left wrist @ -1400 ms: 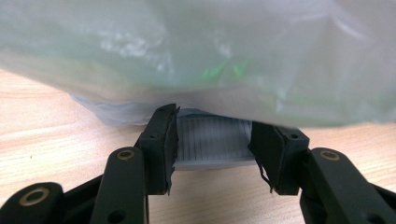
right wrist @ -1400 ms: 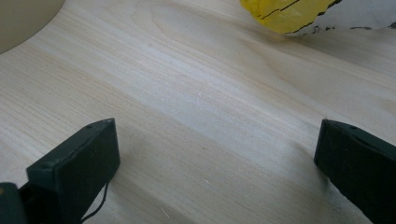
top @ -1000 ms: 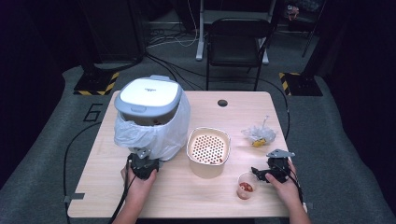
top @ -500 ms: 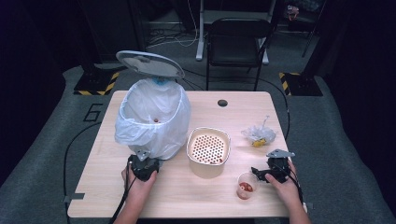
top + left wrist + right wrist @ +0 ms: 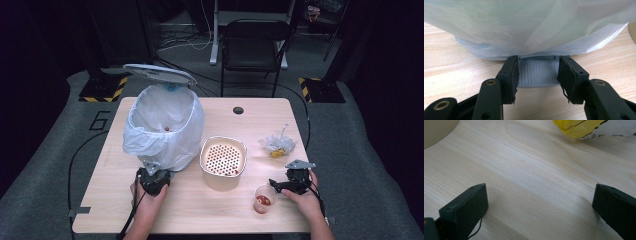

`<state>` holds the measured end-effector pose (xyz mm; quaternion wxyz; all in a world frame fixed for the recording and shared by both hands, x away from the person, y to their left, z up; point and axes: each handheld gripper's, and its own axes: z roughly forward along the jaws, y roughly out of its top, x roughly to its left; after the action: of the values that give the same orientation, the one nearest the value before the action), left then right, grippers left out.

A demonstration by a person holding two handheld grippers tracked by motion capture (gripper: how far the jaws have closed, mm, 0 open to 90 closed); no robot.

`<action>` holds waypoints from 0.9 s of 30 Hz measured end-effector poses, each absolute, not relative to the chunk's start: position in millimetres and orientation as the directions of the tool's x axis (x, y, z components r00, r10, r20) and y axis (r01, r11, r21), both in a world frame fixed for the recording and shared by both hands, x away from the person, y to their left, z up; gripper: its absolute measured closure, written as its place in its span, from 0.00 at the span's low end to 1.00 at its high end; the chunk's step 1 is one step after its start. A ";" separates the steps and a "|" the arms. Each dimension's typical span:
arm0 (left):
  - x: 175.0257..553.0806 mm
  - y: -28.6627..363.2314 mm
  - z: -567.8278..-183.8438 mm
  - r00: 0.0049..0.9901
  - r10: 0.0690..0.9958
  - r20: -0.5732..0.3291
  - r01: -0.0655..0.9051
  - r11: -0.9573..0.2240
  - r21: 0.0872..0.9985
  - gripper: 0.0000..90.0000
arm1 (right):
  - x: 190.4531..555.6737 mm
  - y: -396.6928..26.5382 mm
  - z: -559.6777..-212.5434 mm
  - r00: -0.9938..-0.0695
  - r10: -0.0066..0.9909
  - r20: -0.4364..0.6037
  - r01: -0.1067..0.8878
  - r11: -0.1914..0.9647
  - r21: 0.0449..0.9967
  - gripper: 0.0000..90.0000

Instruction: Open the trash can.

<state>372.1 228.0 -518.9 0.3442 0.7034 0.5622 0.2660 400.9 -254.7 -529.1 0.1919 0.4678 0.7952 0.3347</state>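
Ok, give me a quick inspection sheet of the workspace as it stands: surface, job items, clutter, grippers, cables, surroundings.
Surface: pale wooden table, small dark round hole near the far edge.
Job's things: white pedal bin with clear plastic liner, lid raised; grey ribbed pedal.
Clutter: cream perforated basket; small clear cup with red bits; crumpled wrapper with yellow inside.
Grippers: left hand-held gripper shut on the pedal; right hand-held gripper open over bare wood, beside the cup.
Cables: black cable trails off the table's left side.
Surroundings: black chair; grey floor; hazard-striped bases.
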 end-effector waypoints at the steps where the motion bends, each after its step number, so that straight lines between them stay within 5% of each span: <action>1: 371.7 227.6 -518.6 0.220 0.975 -0.011 0.610 -0.129 0.782 0.57 | 400.8 -254.7 -529.1 -0.488 0.873 0.008 0.616 0.338 0.712 0.00; 5: 371.0 228.6 -519.5 0.224 0.975 -0.005 0.606 -0.135 0.784 0.57 | 400.8 -254.6 -528.6 -0.479 0.878 0.008 0.621 0.332 0.710 0.02; 10: 367.8 229.8 -523.4 0.225 0.974 0.002 0.573 -0.134 0.809 0.57 | 399.7 -259.0 -524.7 -0.470 0.882 0.009 0.621 0.324 0.714 0.17; 27: 365.1 230.1 -526.6 0.224 0.975 -0.006 0.551 -0.122 0.825 0.57 | 400.5 -254.5 -504.5 -0.455 0.890 -0.031 0.643 0.352 0.680 0.19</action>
<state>365.1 230.1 -526.6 0.3667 0.6911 0.5519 0.2886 400.5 -254.5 -504.5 0.2028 0.4810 0.7969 0.3041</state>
